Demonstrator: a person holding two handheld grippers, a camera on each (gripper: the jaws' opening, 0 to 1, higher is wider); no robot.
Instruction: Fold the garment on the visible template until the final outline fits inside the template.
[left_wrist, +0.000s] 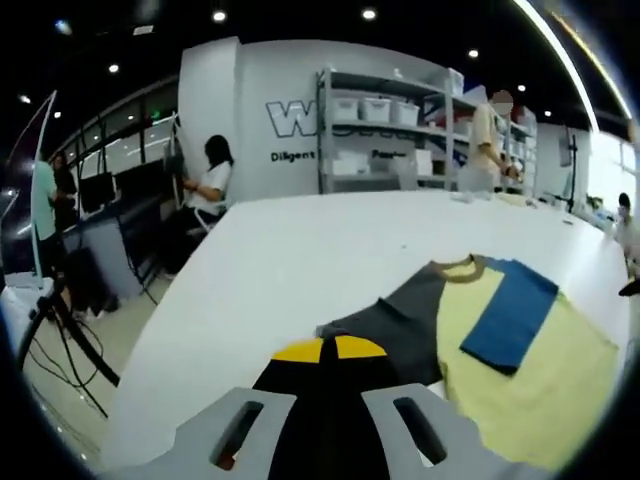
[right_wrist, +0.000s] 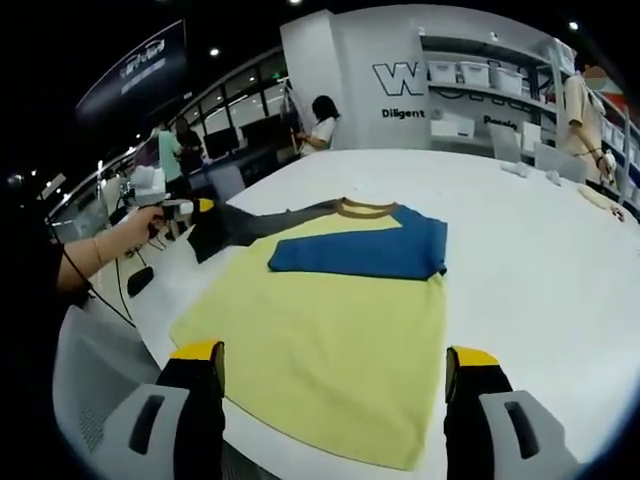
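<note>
A yellow T-shirt (right_wrist: 330, 330) with a tan collar lies flat on the white table (right_wrist: 540, 260). Its blue sleeve (right_wrist: 370, 250) is folded across the chest. The grey sleeve (right_wrist: 265, 222) stretches out to the left, where my left gripper (right_wrist: 197, 207), held by a person's hand (right_wrist: 130, 230), is at its end. In the left gripper view the yellow-tipped jaws of that left gripper (left_wrist: 325, 348) are together at the edge of the grey sleeve (left_wrist: 400, 320), beside the yellow shirt body (left_wrist: 530, 380) and blue sleeve (left_wrist: 510, 315). My right gripper (right_wrist: 335, 355) stands wide open above the shirt's hem.
The table's left edge (left_wrist: 170, 330) drops to a floor with cables and a stand. Small items (right_wrist: 590, 195) lie at the far right of the table. Shelving with bins (left_wrist: 385, 140) and several people stand beyond the table.
</note>
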